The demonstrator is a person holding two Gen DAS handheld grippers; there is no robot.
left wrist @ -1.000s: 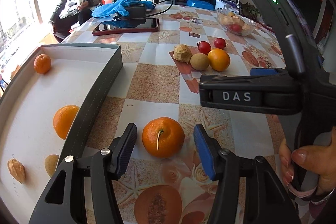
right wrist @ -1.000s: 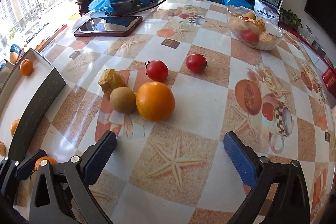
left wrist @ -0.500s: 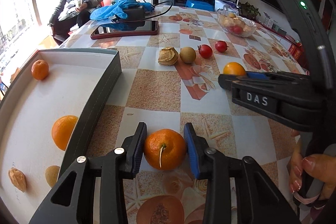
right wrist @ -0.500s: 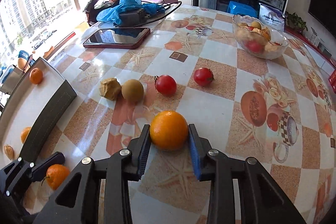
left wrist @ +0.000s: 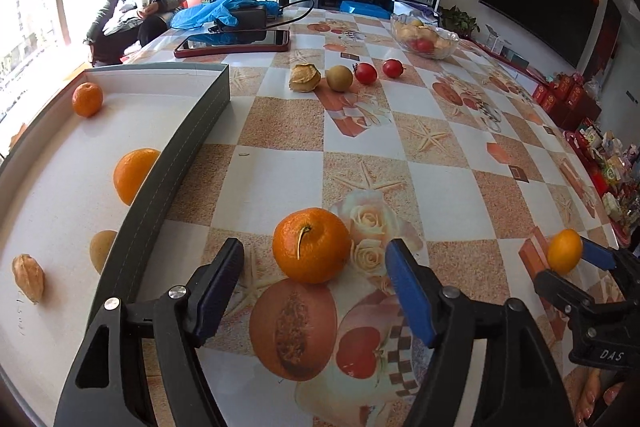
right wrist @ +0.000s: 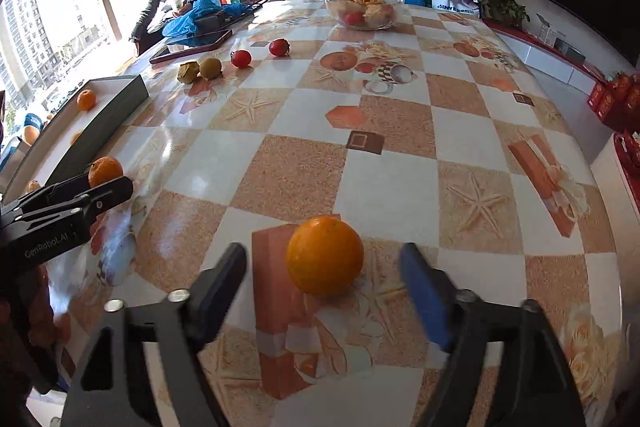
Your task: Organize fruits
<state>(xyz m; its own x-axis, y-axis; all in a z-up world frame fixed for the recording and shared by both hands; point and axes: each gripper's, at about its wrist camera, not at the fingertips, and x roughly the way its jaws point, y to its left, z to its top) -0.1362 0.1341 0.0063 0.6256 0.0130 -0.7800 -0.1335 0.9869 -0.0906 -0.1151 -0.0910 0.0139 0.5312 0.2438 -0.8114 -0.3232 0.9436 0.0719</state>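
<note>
Patterned tablecloth [left wrist: 280, 167] under two freshly parted sets of fingers: left gripper [left wrist: 316, 279] around tangerine [left wrist: 311, 245], right gripper [right wrist: 324, 283] around orange [right wrist: 325, 255], untouching.

You can read "DAS" in pale letters on the black body of the right gripper [left wrist: 582, 269], low at the right edge of the left wrist view. On the left gripper [right wrist: 98, 189], seen from the right wrist camera, the side reads "GenRobot.AI" (slanted, but clear). Print on the white bag [right wrist: 456, 5] is too small to read.
</note>
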